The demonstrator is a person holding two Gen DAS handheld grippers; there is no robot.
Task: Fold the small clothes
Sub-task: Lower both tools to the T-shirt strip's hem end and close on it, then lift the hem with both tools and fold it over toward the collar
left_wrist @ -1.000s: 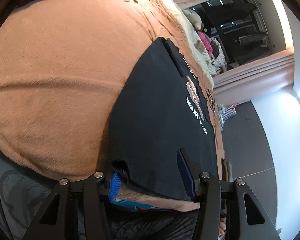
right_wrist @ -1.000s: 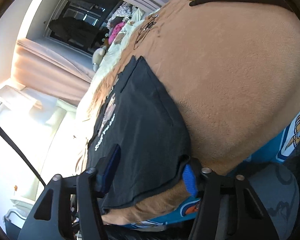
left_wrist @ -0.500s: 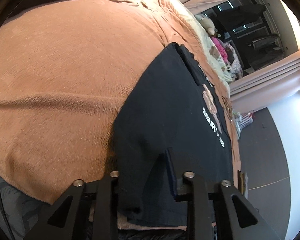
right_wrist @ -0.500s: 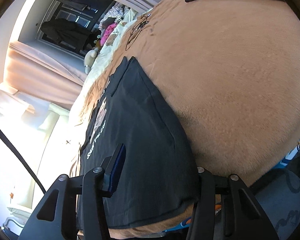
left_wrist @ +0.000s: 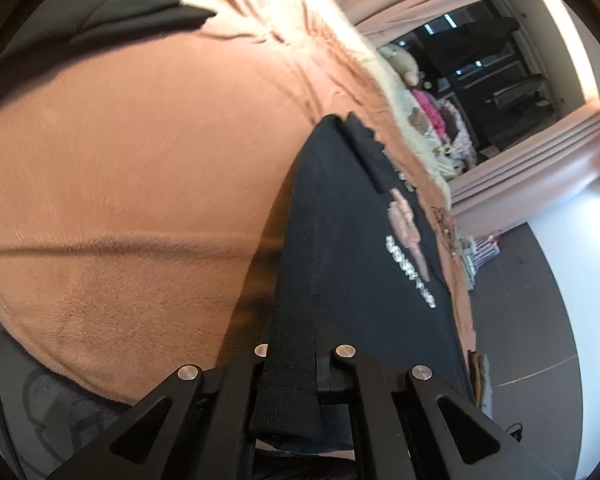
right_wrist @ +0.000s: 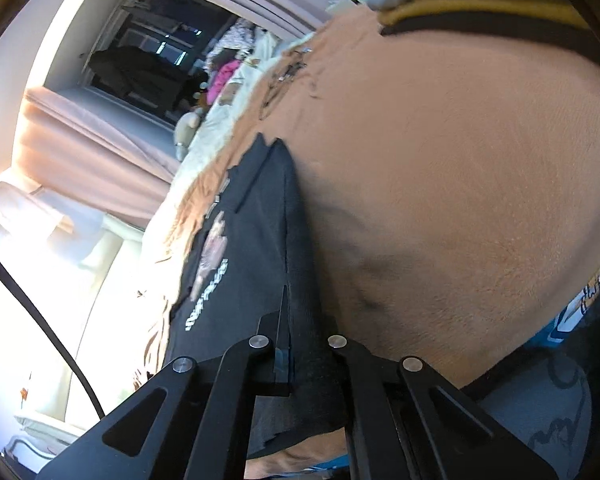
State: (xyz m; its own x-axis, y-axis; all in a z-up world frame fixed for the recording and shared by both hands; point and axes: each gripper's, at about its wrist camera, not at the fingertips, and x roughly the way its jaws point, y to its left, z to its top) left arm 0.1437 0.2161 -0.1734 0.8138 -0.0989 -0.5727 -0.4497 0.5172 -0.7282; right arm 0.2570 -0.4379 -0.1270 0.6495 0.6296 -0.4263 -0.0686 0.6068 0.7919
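A small black T-shirt (left_wrist: 352,248) with a pink print and white lettering lies on a tan fleece blanket (left_wrist: 140,184). My left gripper (left_wrist: 296,320) is shut on the shirt's near left hem corner, the cloth pinched between the jaws. In the right wrist view the same black T-shirt (right_wrist: 252,240) stretches away from me, and my right gripper (right_wrist: 296,312) is shut on its near right hem corner. The hem rises off the blanket (right_wrist: 460,184) at both grippers.
A dark garment (left_wrist: 80,20) lies at the blanket's far left. Stacked folded clothes (right_wrist: 480,12) sit at the far right. Stuffed toys (left_wrist: 432,116) lie beyond the shirt. A cartoon-print sheet (right_wrist: 592,300) shows under the blanket's near edge.
Both grippers moved forward over the shirt's near hem and closed on its corners. The hem now rises off the blanket.
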